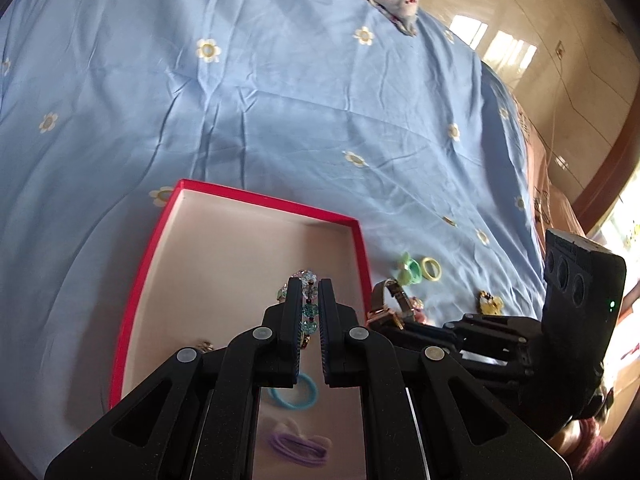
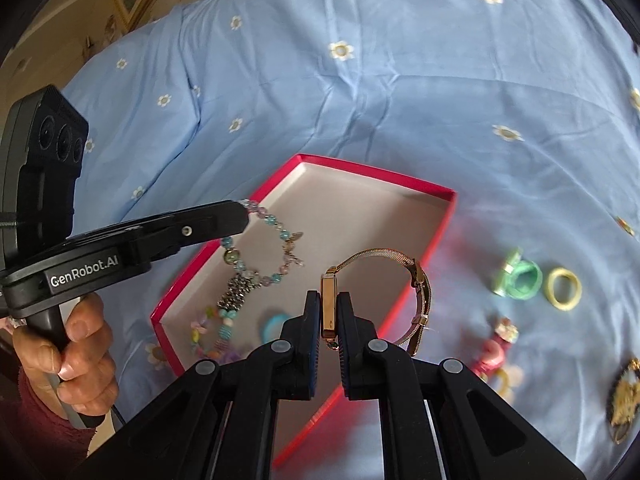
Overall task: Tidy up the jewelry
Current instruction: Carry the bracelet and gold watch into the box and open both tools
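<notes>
My left jaws are nearly closed on a beaded bracelet (image 2: 264, 248), which they pinch by a few beads at one end, so the rest hangs free under the left gripper (image 1: 310, 304) and can go down into the box without tangling. My right jaws are narrow too; they clamp the gold case of a watch (image 2: 329, 304), and its mesh band loops out just to the right of the right gripper (image 2: 329, 312). I judge I grip the hard case because the band is too soft to hold steady.

Just beneath and ahead of both jaws is the red box (image 1: 256, 197), open, on the blue bed sheet (image 1: 240, 80). Under the jaws it already holds a blue ring (image 1: 308, 394) and a purple hair tie (image 1: 298, 446).

Further to the right of my right jaws, on the sheet, a green ring (image 2: 520, 276), a yellow ring (image 2: 564, 289), a pink piece (image 2: 494, 350) and a gold brooch (image 2: 624, 400) wait. They lie apart, so each can be picked alone.
</notes>
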A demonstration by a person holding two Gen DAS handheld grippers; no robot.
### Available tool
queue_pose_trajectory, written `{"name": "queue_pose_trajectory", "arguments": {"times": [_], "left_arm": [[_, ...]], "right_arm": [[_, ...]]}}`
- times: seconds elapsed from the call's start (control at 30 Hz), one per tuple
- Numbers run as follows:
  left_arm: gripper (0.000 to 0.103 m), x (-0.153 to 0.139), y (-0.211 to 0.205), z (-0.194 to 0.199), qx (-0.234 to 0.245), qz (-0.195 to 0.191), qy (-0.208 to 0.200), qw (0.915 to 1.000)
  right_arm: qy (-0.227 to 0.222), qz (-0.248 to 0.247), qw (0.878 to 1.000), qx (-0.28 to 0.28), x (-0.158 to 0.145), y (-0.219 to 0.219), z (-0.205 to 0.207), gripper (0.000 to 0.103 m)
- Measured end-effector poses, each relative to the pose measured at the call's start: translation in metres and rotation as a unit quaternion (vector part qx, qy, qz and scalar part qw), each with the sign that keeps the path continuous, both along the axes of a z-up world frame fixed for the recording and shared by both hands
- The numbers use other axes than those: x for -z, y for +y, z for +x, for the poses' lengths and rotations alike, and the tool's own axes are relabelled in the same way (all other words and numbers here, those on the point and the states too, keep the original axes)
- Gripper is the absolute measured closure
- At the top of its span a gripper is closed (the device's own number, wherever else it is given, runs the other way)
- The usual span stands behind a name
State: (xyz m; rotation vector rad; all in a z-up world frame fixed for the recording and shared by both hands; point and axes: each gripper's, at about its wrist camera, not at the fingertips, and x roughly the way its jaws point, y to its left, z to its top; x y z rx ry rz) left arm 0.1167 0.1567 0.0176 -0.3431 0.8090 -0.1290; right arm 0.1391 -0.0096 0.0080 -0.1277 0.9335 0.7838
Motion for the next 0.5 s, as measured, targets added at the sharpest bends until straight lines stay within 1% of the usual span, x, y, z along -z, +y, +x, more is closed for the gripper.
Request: {"name": "queue_pose_trajectory", "arguments": {"times": [0.17, 0.27, 0.5], "left_arm": [[0.097, 0.014, 0.012, 0.010, -0.012, -0.008, 0.012, 0.9998], [0.097, 0.027, 0.021, 0.017, -0.021, -0.014, 0.027, 0.9993], [0.097, 0.054, 0.036, 0.021, -0.044, -0.005, 0.058, 0.9973]], "right_arm": [[0.009, -0.015, 1.000, -0.014, 0.013, 0.024, 0.009, 0.095], [0.013, -0.028, 0.999, -0.018, 0.023, 0.032, 0.013, 0.095], [0.032, -0.057, 0.998, -0.025, 0.050, 0.044, 0.020, 0.095]]}}
